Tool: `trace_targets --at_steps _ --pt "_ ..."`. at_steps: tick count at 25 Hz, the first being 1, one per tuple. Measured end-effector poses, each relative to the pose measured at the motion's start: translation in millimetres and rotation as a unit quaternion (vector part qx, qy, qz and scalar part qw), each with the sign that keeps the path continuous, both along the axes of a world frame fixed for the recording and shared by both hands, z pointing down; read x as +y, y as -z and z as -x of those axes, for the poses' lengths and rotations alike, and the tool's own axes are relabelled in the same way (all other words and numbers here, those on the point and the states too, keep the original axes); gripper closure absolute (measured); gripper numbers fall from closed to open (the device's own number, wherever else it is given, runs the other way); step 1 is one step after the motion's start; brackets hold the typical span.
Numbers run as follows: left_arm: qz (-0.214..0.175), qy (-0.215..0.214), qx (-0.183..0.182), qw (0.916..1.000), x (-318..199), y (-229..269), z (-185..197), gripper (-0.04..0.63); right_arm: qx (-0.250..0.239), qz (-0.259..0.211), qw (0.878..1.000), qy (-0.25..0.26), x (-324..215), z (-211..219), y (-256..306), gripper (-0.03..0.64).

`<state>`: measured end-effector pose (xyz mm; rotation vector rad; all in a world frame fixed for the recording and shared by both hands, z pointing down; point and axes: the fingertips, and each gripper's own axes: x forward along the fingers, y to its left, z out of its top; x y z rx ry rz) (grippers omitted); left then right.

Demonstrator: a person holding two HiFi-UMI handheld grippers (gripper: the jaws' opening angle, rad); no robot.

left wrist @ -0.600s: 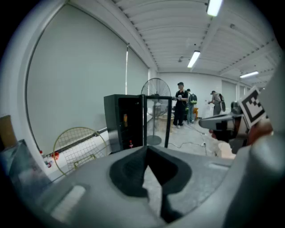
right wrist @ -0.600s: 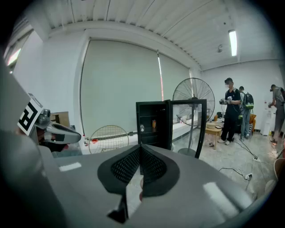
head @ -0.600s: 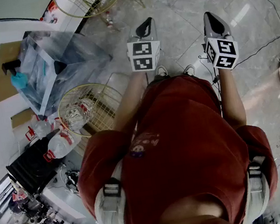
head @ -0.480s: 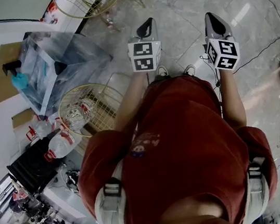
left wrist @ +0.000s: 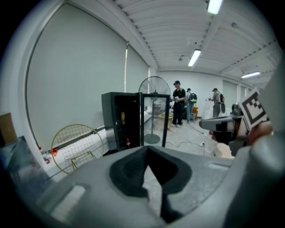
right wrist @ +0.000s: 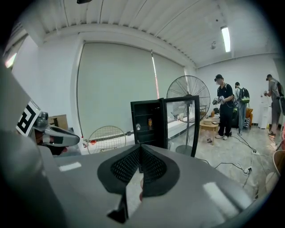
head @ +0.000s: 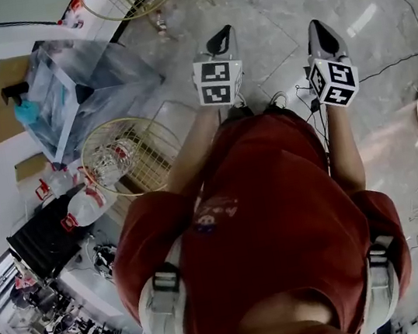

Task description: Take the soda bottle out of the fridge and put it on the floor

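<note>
Left gripper view, left gripper (left wrist: 146,149) fingers closed on nothing, right gripper (right wrist: 139,147) fingers likewise, open fridge (left wrist: 116,122) ahead

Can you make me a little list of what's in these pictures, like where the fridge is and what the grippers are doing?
Fridge: black, door open, ahead of both grippers
Inside: small things on shelves, too small to name
Left gripper: shut, empty
Right gripper: shut, empty
Fan: behind the fridge
</note>
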<state>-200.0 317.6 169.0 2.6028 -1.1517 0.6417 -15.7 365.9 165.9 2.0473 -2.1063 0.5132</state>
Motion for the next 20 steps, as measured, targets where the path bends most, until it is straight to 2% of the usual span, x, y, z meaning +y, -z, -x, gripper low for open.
trace_targets --at_steps 13,20 --pt "-0.001 0.003 -0.014 0.9999 44.6 -18.3 -71.1 0.597 -0.019 0.002 0.999 0.026 42.4 -65.5 -18.5 0.62" --pt "0.012 0.013 -0.015 0.9997 51.4 -27.1 -88.7 0.597 -0.024 0.01 1.0 0.015 49.2 -92.9 -26.3 0.62"
